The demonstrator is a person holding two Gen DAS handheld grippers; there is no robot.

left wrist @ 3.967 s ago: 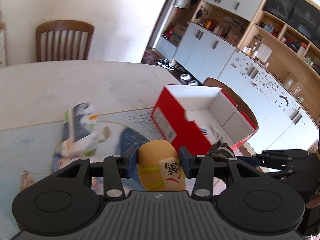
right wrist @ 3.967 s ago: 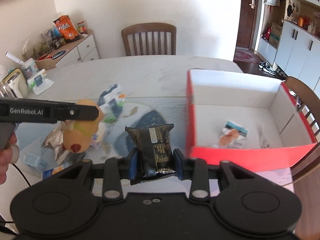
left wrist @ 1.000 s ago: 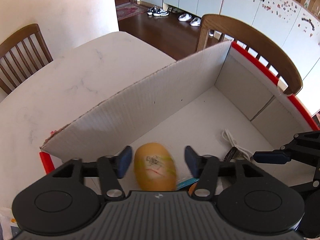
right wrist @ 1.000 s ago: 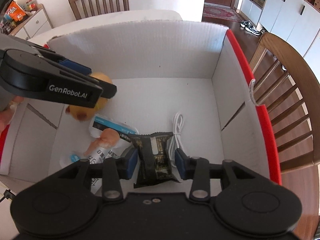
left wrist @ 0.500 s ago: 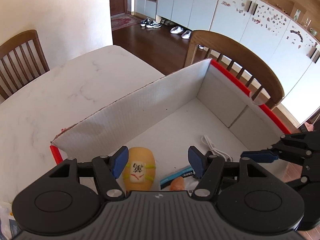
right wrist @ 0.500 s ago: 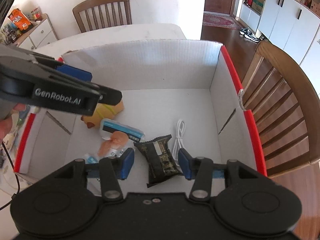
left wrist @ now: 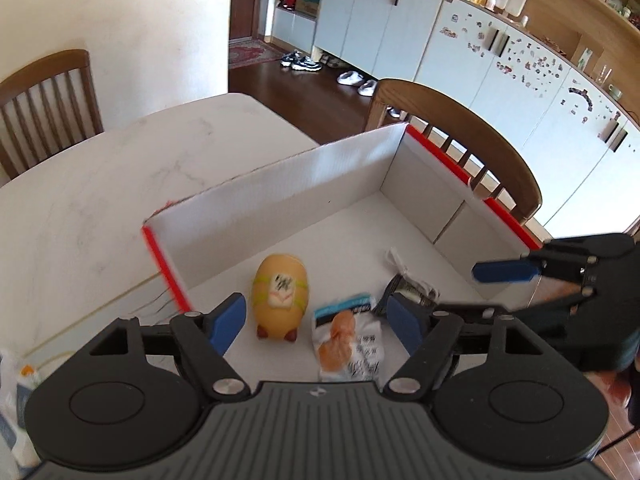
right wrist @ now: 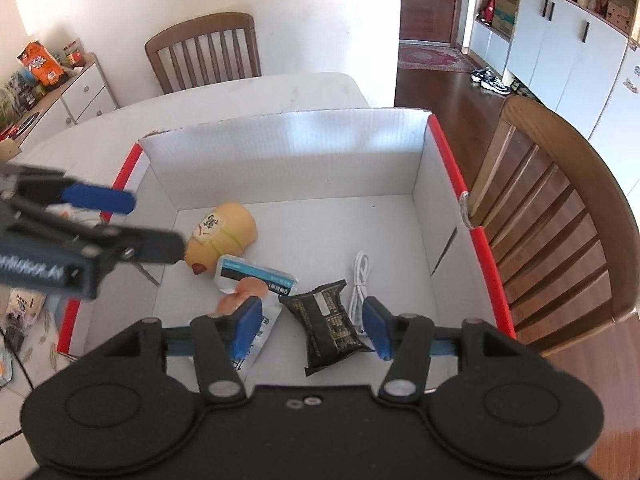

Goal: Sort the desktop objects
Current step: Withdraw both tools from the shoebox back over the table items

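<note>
A red box with white inside (left wrist: 280,188) (right wrist: 288,160) stands on the table. In it lie a yellow plush toy (left wrist: 281,292) (right wrist: 222,234), a white snack packet with an orange picture (left wrist: 348,340) (right wrist: 256,284), a black snack packet (right wrist: 330,322) (left wrist: 408,294) and a white cable (right wrist: 360,276) (left wrist: 396,260). My left gripper (left wrist: 316,322) is open and empty above the box's near edge. My right gripper (right wrist: 310,326) is open and empty above the black packet. Each gripper shows in the other's view.
A wooden chair (right wrist: 560,200) stands right of the box and another (right wrist: 204,52) at the table's far side. More packets (right wrist: 22,308) (left wrist: 16,384) lie on the mat left of the box. A sideboard with snacks (right wrist: 52,84) is at the far left.
Both grippers opened and let go of the plush toy and the black packet, which now lie in the box. Both grippers have since lifted and pulled back.
</note>
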